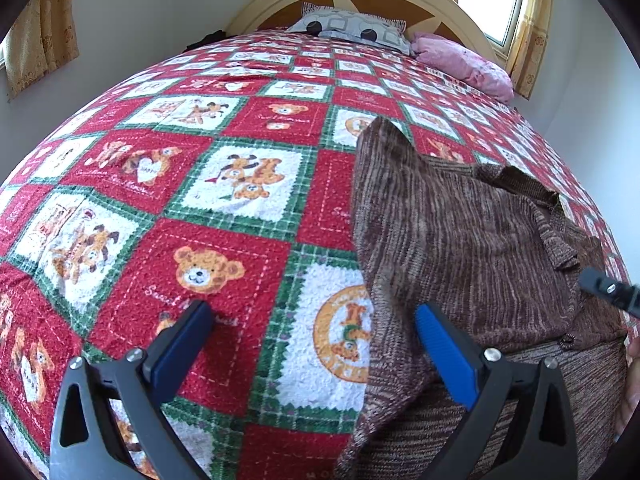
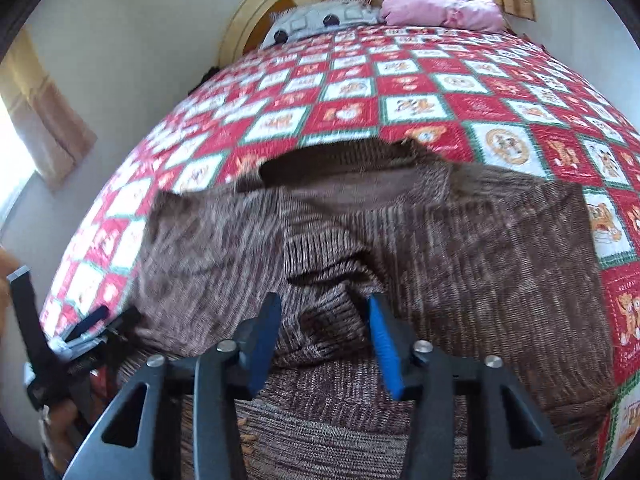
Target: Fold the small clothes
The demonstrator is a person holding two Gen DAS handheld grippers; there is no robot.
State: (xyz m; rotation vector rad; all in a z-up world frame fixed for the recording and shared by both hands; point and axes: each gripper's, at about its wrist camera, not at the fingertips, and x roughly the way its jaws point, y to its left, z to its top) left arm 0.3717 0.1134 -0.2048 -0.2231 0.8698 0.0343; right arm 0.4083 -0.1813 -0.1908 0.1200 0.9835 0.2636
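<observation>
One brown knit sweater point(image 2: 400, 248) lies rumpled at the near edge of the teddy-bear quilt point(image 1: 224, 208) (much bare quilt stretches toward the pillows point(image 1: 352, 28)), with the right gripper point(image 2: 326, 312) parted over a fold and the left gripper point(image 1: 316, 320) wide open, nothing clamped.

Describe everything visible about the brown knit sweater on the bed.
The brown sweater is a ribbed, marled knit in dark and light brown. It lies rumpled on the teddy-bear quilt, neckline open toward the headboard, one part folded over with a corner peaking up. The right gripper is over its bunched middle, fabric between the part-open jaws; whether the pads press on it is unclear. The left gripper stands open at its edge, one finger over the knit.
</observation>
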